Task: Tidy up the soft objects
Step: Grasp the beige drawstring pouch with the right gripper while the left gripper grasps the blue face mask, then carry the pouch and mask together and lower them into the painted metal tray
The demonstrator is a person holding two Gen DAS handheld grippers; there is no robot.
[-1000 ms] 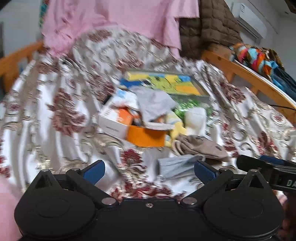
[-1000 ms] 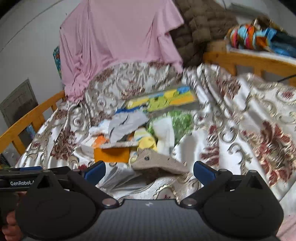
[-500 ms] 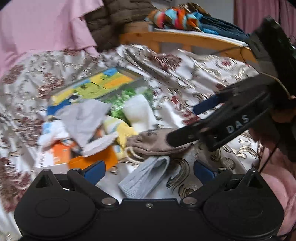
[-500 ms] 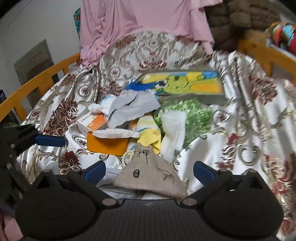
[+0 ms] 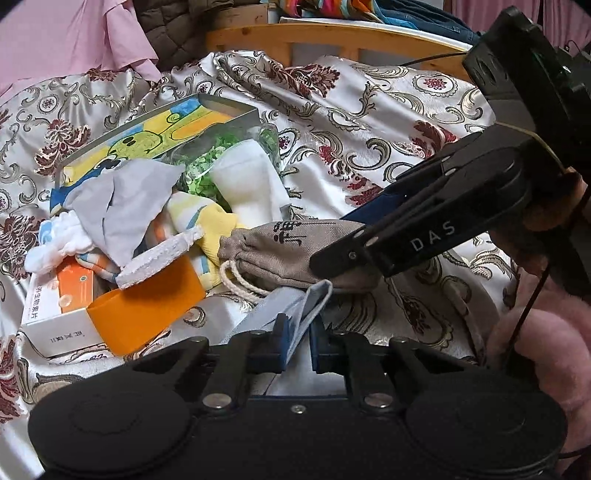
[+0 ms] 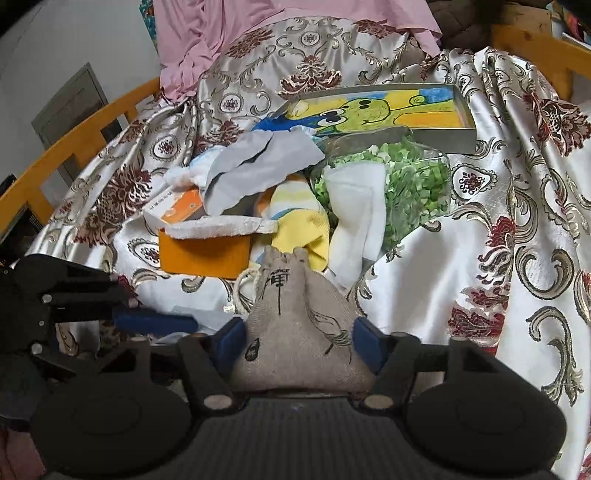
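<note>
A pile of soft things lies on the patterned bedspread (image 5: 369, 122). My left gripper (image 5: 297, 339) is shut on a folded grey-blue cloth (image 5: 291, 306) at the pile's near edge. My right gripper (image 6: 297, 341) has closed on a beige drawstring pouch (image 6: 295, 317) with black writing; the pouch (image 5: 288, 254) and the right gripper (image 5: 354, 236) also show in the left wrist view. Behind lie a grey cloth (image 5: 122, 210), a yellow striped sock (image 5: 207, 225), a white cloth (image 5: 251, 184) and a white terry pad (image 6: 221, 225).
An orange box (image 5: 147, 302) and a white-orange carton (image 5: 55, 306) sit left of the pile. A tin with a cartoon lid (image 6: 380, 110) and a bag of green bits (image 6: 413, 177) lie behind. A wooden bed rail (image 5: 332, 40) runs at the back; pink fabric (image 6: 258, 33) hangs there.
Both grippers moved in and closed: the left on the grey-blue cloth, the right on the beige pouch. Both were open half a second ago.
</note>
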